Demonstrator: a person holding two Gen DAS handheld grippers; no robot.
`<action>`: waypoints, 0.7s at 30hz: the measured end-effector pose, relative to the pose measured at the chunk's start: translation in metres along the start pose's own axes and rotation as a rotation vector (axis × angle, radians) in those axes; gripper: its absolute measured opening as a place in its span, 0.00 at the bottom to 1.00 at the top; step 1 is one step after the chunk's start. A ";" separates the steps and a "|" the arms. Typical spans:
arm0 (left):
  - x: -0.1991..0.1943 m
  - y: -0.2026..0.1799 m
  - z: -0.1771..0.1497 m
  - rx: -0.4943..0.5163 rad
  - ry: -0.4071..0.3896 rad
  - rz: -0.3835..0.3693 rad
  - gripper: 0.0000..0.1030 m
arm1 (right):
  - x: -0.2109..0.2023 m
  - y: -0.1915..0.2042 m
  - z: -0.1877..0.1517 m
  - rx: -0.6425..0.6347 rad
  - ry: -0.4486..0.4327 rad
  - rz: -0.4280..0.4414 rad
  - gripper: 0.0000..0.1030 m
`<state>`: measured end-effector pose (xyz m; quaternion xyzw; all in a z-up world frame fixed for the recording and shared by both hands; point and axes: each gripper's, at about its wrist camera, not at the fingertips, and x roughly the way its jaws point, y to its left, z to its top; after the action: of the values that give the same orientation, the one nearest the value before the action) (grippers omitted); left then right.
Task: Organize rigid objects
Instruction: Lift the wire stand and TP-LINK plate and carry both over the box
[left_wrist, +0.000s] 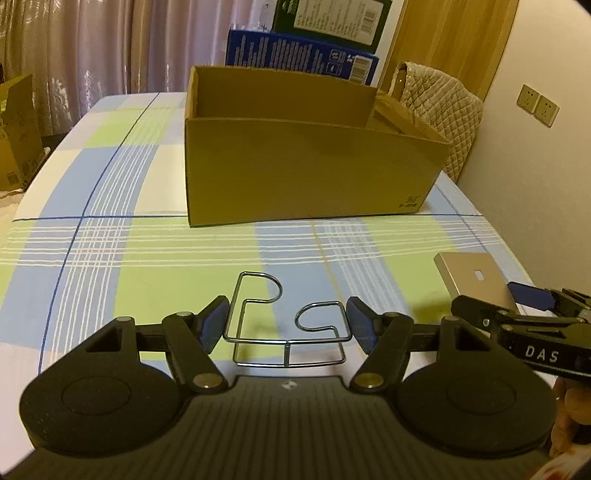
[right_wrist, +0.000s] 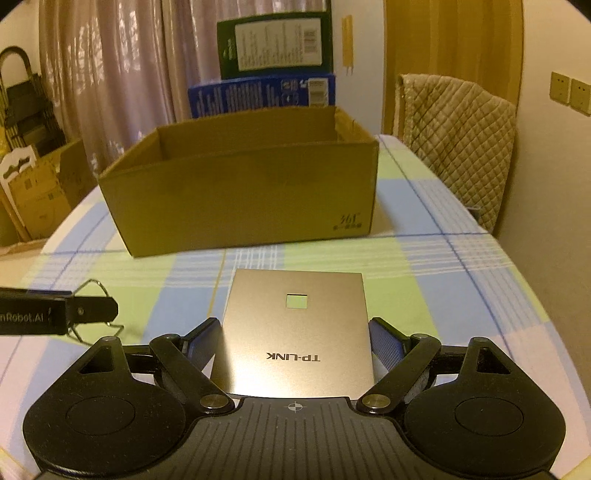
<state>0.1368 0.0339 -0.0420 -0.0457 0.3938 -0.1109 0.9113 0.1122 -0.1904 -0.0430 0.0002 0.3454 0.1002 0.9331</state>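
A bent chrome wire holder (left_wrist: 288, 332) sits between the blue pads of my left gripper (left_wrist: 290, 325), which is shut on its two sides just above the checked tablecloth. In the right wrist view, a flat champagne-coloured TP-LINK device (right_wrist: 295, 332) with a small square hole lies between the pads of my right gripper (right_wrist: 295, 343), which is shut on its edges. Each gripper shows in the other's view: the right gripper (left_wrist: 495, 299) with the device (left_wrist: 472, 273), and the left gripper (right_wrist: 88, 312) with the wire holder (right_wrist: 94, 286). An open cardboard box (left_wrist: 314, 173) (right_wrist: 240, 199) stands beyond both.
Blue and green printed cartons (right_wrist: 262, 92) stand behind the box. A chair with a quilted cover (right_wrist: 458, 140) is at the table's far right, by a wall with sockets (left_wrist: 537, 105). More cardboard boxes (right_wrist: 37, 199) stand on the floor at the left.
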 end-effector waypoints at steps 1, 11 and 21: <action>-0.004 -0.004 0.000 0.005 -0.003 0.010 0.63 | -0.003 0.000 0.001 0.000 -0.002 0.003 0.81; -0.033 -0.023 -0.003 0.005 -0.009 0.055 0.63 | -0.033 -0.008 0.014 0.010 -0.045 0.028 0.81; -0.046 -0.037 -0.008 -0.006 -0.005 0.046 0.63 | -0.049 -0.022 0.017 0.043 -0.062 0.027 0.81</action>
<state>0.0941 0.0091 -0.0081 -0.0398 0.3927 -0.0884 0.9145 0.0915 -0.2202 0.0000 0.0281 0.3185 0.1052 0.9416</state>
